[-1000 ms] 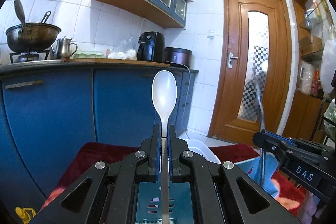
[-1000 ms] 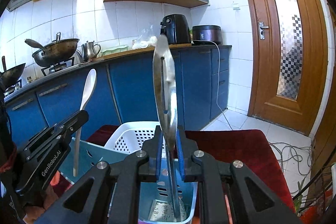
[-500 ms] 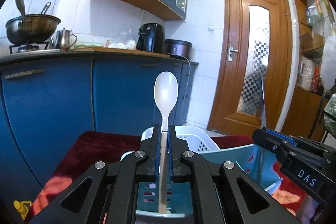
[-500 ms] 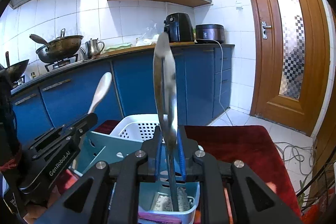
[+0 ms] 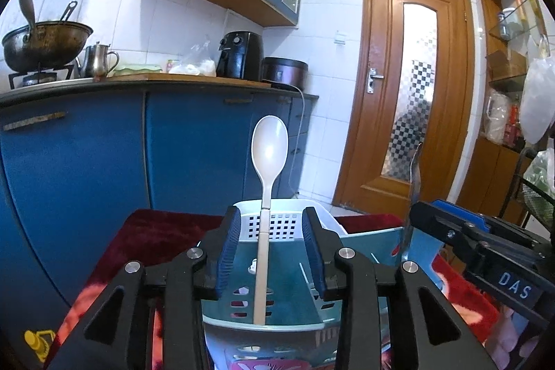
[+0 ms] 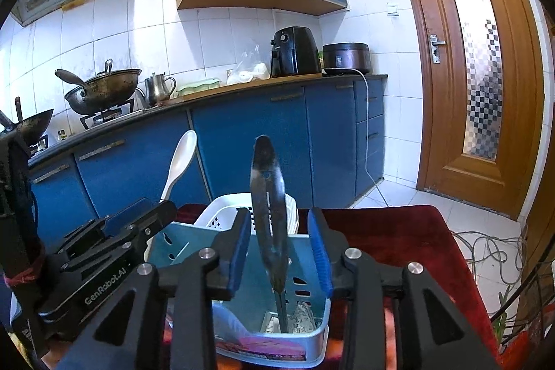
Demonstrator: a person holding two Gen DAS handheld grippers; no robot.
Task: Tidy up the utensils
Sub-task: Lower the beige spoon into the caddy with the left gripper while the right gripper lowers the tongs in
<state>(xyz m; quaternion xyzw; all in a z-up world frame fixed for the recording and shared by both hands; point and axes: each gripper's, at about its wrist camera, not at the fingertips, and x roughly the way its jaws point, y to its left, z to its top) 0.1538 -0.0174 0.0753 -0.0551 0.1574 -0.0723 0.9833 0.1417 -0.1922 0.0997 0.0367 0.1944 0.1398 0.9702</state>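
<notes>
A white plastic spoon (image 5: 267, 182) stands upright in a teal slotted utensil holder (image 5: 277, 269), between the spread fingers of my open left gripper (image 5: 271, 241). It also shows in the right wrist view (image 6: 178, 163). A dark metal spatula (image 6: 269, 217) stands in the light blue compartment of the holder (image 6: 312, 300), between the spread fingers of my open right gripper (image 6: 280, 247). Neither utensil touches the pads. The spatula's edge shows in the left wrist view (image 5: 414, 175).
A white perforated basket (image 5: 277, 217) sits behind the holder on a dark red cloth (image 6: 388, 231). Blue kitchen cabinets (image 5: 104, 155) stand behind, a wooden door (image 5: 409, 92) at the right. Cables (image 6: 485, 252) lie on the floor.
Both grippers lowered their utensils into the holder, then opened and let go. The spoon and the spatula now stand free in the holder.
</notes>
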